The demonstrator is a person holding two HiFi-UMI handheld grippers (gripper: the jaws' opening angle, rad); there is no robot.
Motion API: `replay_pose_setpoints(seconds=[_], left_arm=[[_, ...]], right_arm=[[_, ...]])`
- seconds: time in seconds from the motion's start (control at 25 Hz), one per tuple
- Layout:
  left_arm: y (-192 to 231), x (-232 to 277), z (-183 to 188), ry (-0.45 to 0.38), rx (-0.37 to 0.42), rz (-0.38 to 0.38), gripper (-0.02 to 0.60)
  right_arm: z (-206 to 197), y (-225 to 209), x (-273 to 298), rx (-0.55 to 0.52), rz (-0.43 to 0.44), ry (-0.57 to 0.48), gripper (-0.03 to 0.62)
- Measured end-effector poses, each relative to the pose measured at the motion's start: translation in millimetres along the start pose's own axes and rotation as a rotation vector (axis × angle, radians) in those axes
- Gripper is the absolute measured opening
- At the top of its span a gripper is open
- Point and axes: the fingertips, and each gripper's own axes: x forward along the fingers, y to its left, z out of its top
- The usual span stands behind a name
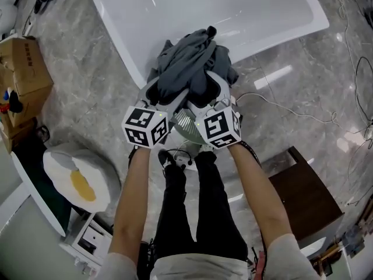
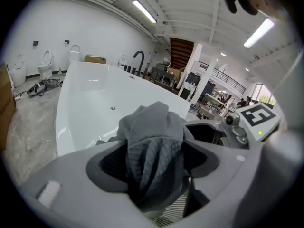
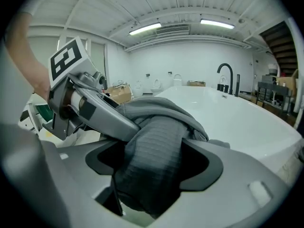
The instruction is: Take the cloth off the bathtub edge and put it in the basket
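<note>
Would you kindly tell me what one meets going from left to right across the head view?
cardboard box → white round pad with a yellow patch → left gripper → right gripper → dark brown wooden box

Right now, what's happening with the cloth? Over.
Jaws wide on left gripper and right gripper, gray cloth bunched between both. Cloth beside the bathtub, over the basket, not in yet. Nothing seen blocking.
</note>
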Motion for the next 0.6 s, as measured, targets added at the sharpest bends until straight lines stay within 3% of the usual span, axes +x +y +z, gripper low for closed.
replay_pose_setpoints(seconds=[0.16, 0.32, 0.6], left_arm=[[-2.9, -4.7, 0.8, -0.044, -0.019, -0.024, 0.33], [-11.3, -12.1, -0.5, -0.083, -0.046, -0.044, 0.319], [-50.1, -29.4, -13.1, -0.098, -0.018, -0.134, 0.252]], right_arm=[[0.9, 7.7, -3.8, -0.019, 0.007, -0.017, 0.258], [1.4, 15.5, -15.4, 0.032, -0.005, -0.044, 0.159], [-0.2, 27.0, -52.1, 0.139, -0.075, -0.083, 0.092]])
